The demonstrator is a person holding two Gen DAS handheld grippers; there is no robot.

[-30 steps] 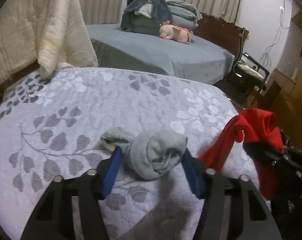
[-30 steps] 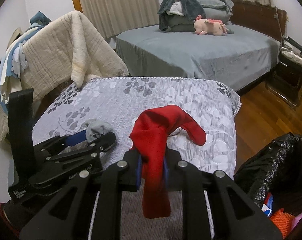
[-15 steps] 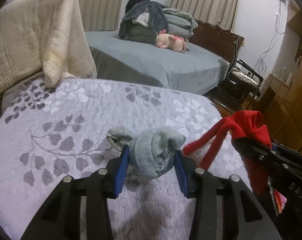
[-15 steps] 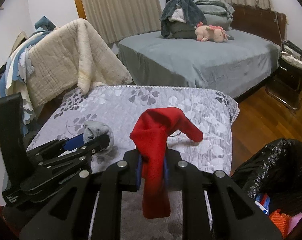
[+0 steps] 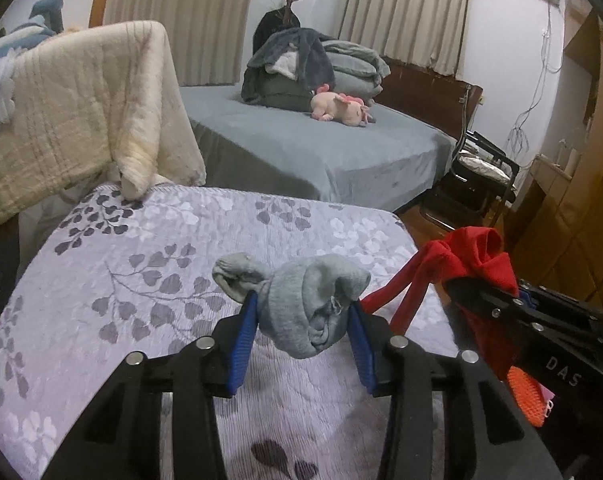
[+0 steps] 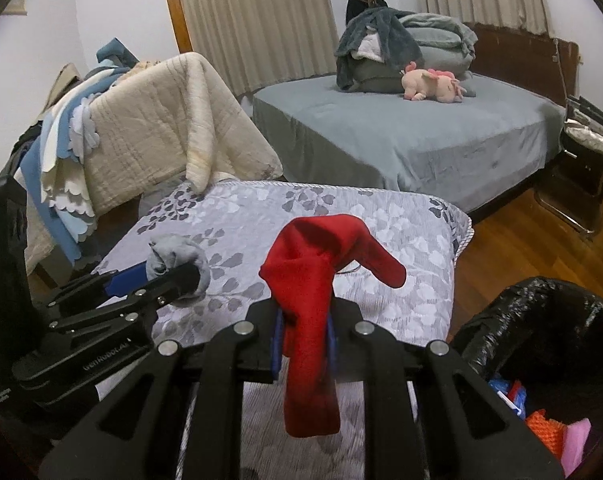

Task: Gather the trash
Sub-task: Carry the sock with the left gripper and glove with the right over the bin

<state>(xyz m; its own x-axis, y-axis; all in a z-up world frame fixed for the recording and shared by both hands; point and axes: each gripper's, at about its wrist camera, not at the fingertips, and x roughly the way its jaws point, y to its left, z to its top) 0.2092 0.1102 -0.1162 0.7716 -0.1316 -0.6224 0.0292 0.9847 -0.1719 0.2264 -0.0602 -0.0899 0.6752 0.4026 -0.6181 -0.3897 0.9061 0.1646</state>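
- The left gripper (image 5: 303, 334) has its blue fingers (image 5: 243, 342) closed partway on a rolled grey sock (image 5: 301, 304); the pads press its sides and the bundle sits between them, clear of the bedding below.
- The right gripper (image 6: 303, 336) has its fingers nearly together, pinching a red sock (image 6: 311, 280) that drapes over the top and hangs down toward 6 o'clock.
- Both picks look done — neither sock touches the flowered mattress (image 6: 401, 240) beneath, which carries nothing else that I can see.
- In the right wrist view the left gripper with its grey sock is at 9 o'clock; in the left wrist view the red sock is at 3 o'clock.
- A black trash bag (image 6: 541, 312) stands open at 4 o'clock in the right wrist view, on the floor just beside the mattress, with bright scraps (image 6: 541, 420) already inside — so some collecting seems finished.
- Left to do, as I judge it: carry both socks over the bag's mouth and let go. The red sock is nearer the bag.
- Farther out, a cream quilt (image 6: 161, 120) is at 10 o'clock and the grey bed (image 6: 401, 132) with a pink plush toy (image 6: 433, 86) at 1 o'clock; whether more trash lies there I cannot tell.
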